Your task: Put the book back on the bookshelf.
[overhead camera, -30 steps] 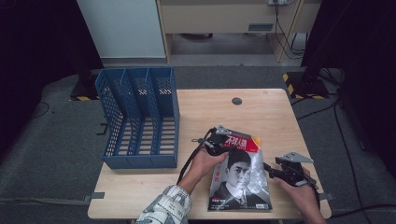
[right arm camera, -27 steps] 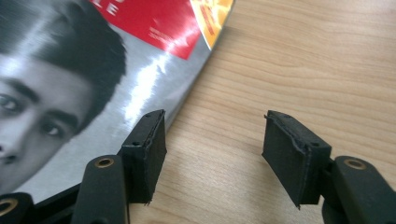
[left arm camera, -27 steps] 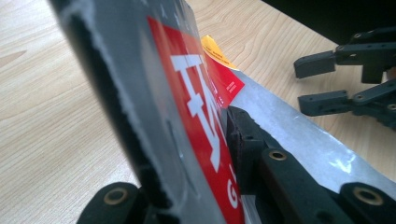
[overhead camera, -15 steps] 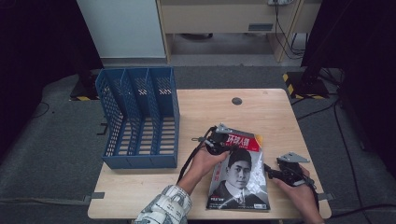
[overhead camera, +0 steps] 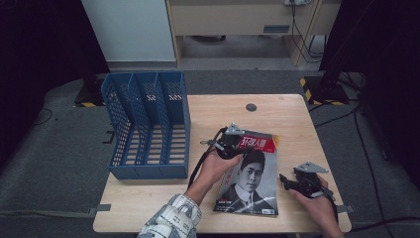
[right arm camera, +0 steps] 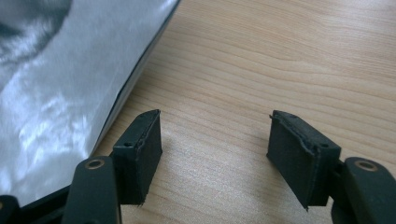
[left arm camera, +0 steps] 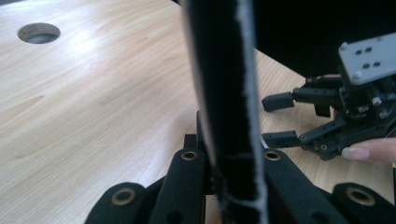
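Note:
A magazine with a portrait cover and a red title band lies on the wooden table, its far end raised. My left gripper is shut on that far edge. In the left gripper view the magazine stands edge-on between the jaws of my left gripper. My right gripper rests low beside the magazine's right edge. Its jaws have just been opening and stand open over bare wood, with nothing between them. In the right gripper view, my right gripper has the magazine just to its left.
A blue slotted file rack stands at the table's left side. A round cable hole sits near the far edge. My right gripper appears far off in the left gripper view. Dark floor surrounds the table.
My left gripper has risen a little with the magazine's far edge in it, tilting the cover up. The right hand has stayed beside the magazine.

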The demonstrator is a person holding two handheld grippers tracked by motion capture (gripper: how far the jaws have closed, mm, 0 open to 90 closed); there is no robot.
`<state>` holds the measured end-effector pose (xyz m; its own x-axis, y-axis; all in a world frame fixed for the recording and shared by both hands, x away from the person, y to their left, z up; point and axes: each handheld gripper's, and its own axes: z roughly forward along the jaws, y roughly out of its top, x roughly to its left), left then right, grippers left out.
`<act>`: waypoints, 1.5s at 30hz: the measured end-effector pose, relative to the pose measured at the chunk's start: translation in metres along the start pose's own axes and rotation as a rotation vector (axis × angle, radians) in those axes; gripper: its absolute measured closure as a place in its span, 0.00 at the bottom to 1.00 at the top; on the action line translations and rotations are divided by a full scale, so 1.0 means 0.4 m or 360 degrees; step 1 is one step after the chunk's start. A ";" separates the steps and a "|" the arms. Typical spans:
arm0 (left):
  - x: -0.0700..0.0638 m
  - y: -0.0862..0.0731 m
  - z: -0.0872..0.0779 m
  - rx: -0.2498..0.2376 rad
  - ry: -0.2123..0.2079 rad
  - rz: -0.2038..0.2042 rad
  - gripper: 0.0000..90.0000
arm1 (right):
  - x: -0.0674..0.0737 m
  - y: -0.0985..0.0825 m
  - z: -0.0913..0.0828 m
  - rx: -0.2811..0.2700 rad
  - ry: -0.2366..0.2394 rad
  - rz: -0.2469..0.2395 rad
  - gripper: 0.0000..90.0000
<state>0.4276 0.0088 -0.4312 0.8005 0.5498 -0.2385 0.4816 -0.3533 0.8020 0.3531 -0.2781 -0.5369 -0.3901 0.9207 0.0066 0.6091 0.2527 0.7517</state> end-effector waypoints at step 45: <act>0.046 0.082 -0.185 -0.0360 0.0127 -0.0102 0.96 | 0.004 0.000 -0.001 0.0000 0.0008 -0.0018 0.40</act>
<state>0.4317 0.0635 -0.3687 0.7360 0.6268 -0.2560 0.4312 -0.1425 0.8909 0.3521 -0.2769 -0.5368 -0.4005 0.9163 0.0016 0.6046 0.2629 0.7519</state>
